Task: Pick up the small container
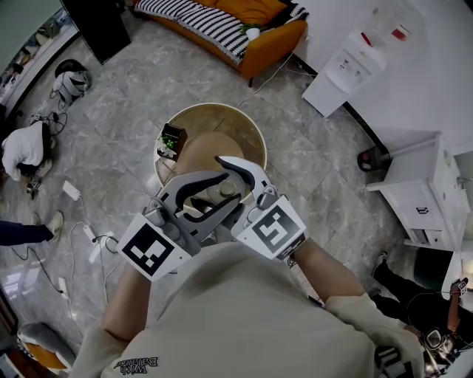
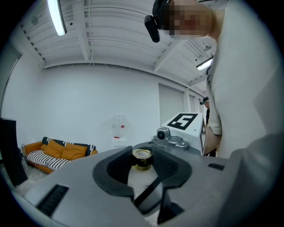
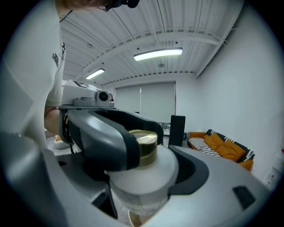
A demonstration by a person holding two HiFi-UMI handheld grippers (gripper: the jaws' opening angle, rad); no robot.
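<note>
The small container point(image 3: 143, 179) is a white jar with a gold lid point(image 3: 147, 142). It is held up over the round table point(image 1: 247, 131), between the two grippers. My right gripper point(image 3: 142, 188) is shut on the white body, with a jaw pressed against each side. My left gripper point(image 2: 143, 153) comes in from the side, and its fingertips are closed around the gold lid point(image 2: 143, 158). In the head view the jar point(image 1: 227, 190) is mostly hidden by the crossing jaws of the left gripper point(image 1: 219, 193) and the right gripper point(image 1: 239, 192).
A small black box with green on it point(image 1: 171, 139) stands at the table's left edge. An orange sofa point(image 1: 255, 18) is beyond the table, and white cabinets point(image 1: 423, 193) stand to the right. Cables and power strips point(image 1: 81, 221) lie on the floor to the left.
</note>
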